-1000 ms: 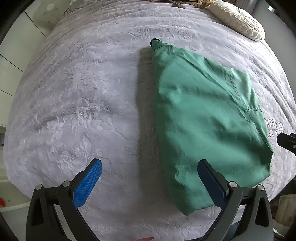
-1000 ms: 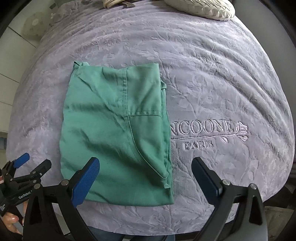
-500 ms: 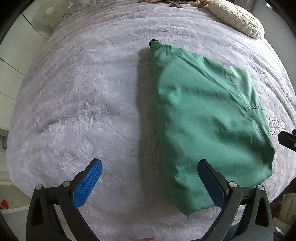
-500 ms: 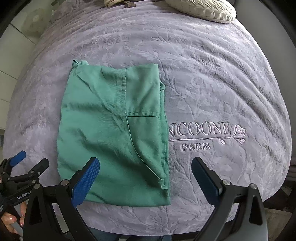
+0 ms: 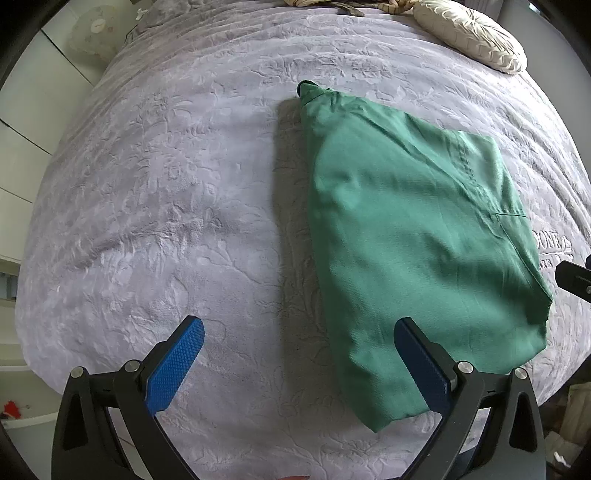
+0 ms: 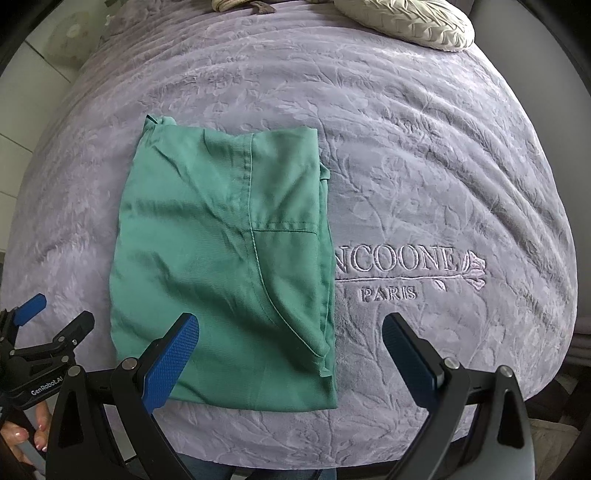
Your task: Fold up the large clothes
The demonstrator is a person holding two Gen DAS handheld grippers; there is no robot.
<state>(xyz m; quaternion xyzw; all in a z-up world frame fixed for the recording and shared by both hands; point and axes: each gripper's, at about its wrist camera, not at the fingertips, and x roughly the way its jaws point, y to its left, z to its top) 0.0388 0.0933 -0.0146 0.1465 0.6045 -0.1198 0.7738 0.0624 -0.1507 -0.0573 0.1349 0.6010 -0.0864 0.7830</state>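
Right wrist: folded green garment on lavender bedspread, cream pillow beyond.

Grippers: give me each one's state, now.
Left gripper: open, holding nothing.
Right gripper: open, holding nothing, above the green garment.

A bedroom in a home. Shown by a bed filling the frame, spread with a lilac embossed blanket (stitched "PARIS" at centre right), a cream pleated cushion at the top edge, and a fan at upper left.
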